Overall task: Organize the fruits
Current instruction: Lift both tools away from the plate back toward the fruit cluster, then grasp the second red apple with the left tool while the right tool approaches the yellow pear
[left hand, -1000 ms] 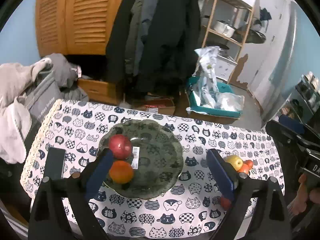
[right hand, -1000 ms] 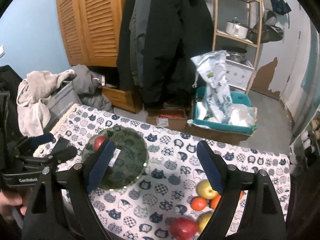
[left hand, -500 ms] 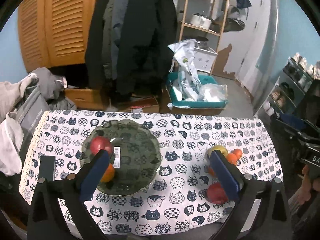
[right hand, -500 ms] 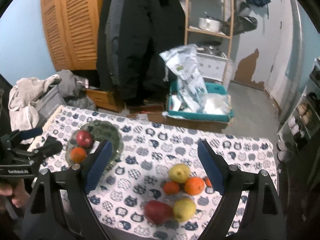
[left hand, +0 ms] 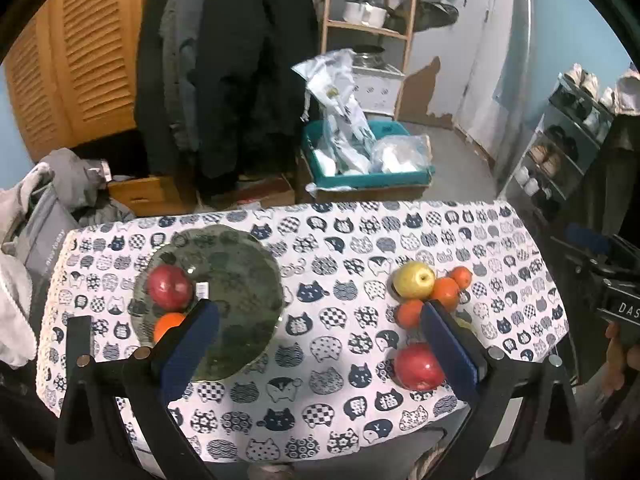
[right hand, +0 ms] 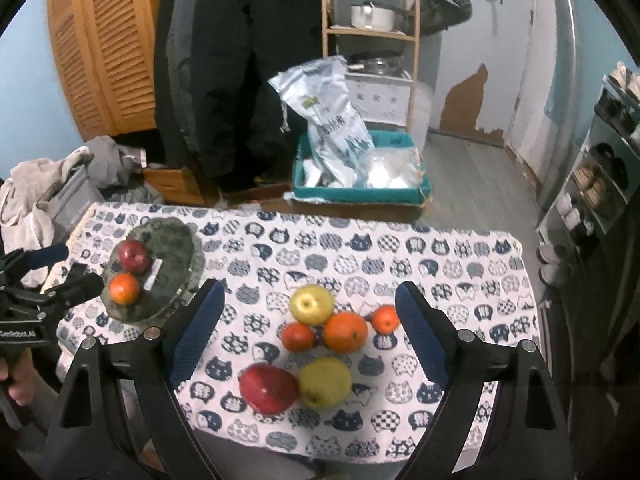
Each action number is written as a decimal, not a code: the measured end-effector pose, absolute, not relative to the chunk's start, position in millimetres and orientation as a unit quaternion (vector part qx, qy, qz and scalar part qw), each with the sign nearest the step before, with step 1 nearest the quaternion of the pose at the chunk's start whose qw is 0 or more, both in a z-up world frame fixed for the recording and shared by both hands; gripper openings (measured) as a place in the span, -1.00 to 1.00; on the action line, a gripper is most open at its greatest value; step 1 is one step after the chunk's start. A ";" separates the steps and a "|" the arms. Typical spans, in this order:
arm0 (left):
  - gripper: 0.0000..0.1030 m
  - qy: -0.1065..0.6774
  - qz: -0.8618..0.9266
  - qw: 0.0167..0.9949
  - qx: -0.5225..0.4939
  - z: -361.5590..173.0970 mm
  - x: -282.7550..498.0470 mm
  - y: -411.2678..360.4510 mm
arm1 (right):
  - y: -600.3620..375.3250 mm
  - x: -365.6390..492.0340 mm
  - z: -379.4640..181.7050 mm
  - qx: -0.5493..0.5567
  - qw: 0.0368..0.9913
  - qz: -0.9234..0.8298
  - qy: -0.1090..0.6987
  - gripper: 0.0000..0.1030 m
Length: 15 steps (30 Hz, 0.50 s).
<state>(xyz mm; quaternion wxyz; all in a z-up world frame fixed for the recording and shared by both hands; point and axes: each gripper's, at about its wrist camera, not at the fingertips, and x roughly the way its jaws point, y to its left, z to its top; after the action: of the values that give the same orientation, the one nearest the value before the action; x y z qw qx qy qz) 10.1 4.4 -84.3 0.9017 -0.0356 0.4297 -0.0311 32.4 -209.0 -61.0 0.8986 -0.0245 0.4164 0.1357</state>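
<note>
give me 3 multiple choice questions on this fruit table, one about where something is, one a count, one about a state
1. Where is the green plate on the table?
A. left end
B. right end
C. centre

2. How many fruits lie on the plate?
A. none
B. two
C. five

3. In what state is the right hand-held gripper?
A. shut on a yellow apple
B. shut on nothing
C. open, holding nothing

Answers:
1. A: in the right wrist view the plate sits near the table's left edge, apart from the loose fruit pile.
2. B: only a red apple and an orange lie on it.
3. C: its blue pads stand wide apart above the pile, touching no fruit.
</note>
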 end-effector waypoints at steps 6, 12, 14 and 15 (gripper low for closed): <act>0.97 0.459 -0.051 0.886 -0.027 -105.2 17.8 -20.2 | -221.9 35.0 -86.8 -0.024 0.886 0.121 0.447 0.69; 0.97 0.488 -0.068 0.870 -0.010 -130.7 23.5 -46.0 | -233.5 36.9 -117.2 -0.010 0.865 0.118 0.487 0.68; 0.97 0.500 -0.075 0.863 -0.007 -139.9 26.2 -52.7 | -236.3 38.5 -129.2 -0.010 0.858 0.114 0.502 0.68; 0.97 0.504 -0.079 0.860 -0.005 -144.5 27.2 -56.8 | -238.1 39.3 -136.6 -0.009 0.852 0.112 0.511 0.68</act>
<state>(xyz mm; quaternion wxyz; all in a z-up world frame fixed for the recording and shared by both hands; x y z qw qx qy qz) 27.2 -56.8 -144.5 0.8599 -0.0055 0.5042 -0.0795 39.3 -238.1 -136.6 0.8521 -0.0092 0.5112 0.1122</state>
